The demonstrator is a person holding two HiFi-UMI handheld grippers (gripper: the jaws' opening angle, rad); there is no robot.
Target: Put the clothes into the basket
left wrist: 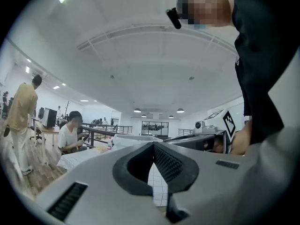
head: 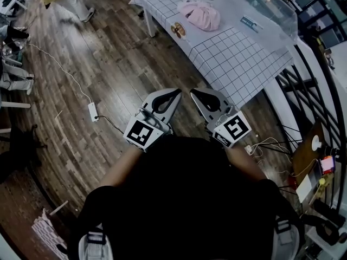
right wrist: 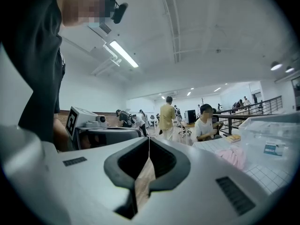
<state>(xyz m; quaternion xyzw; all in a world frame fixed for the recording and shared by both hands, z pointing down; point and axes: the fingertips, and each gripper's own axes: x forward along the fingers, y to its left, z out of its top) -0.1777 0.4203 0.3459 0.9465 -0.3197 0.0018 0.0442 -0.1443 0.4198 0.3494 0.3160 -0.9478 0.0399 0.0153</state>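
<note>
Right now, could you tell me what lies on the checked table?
A pink garment, a clear basket and a small brown round object; anything under the crumpled garment is hidden.

Open-plan office-like workspace, strip lights (right wrist: 123,54), seated person (right wrist: 205,125), railing (right wrist: 234,121), wood floor (head: 108,64)

Floor: your floor (head: 108,64) is dark wood plank | Furniture: table (head: 238,58) in a white grid cloth ahead of you, black railing (head: 297,84) on your right | Overhead: white ceiling (left wrist: 154,55) | Light: strip light (right wrist: 123,54) lit above you, round downlights (left wrist: 137,110) farther off
</note>
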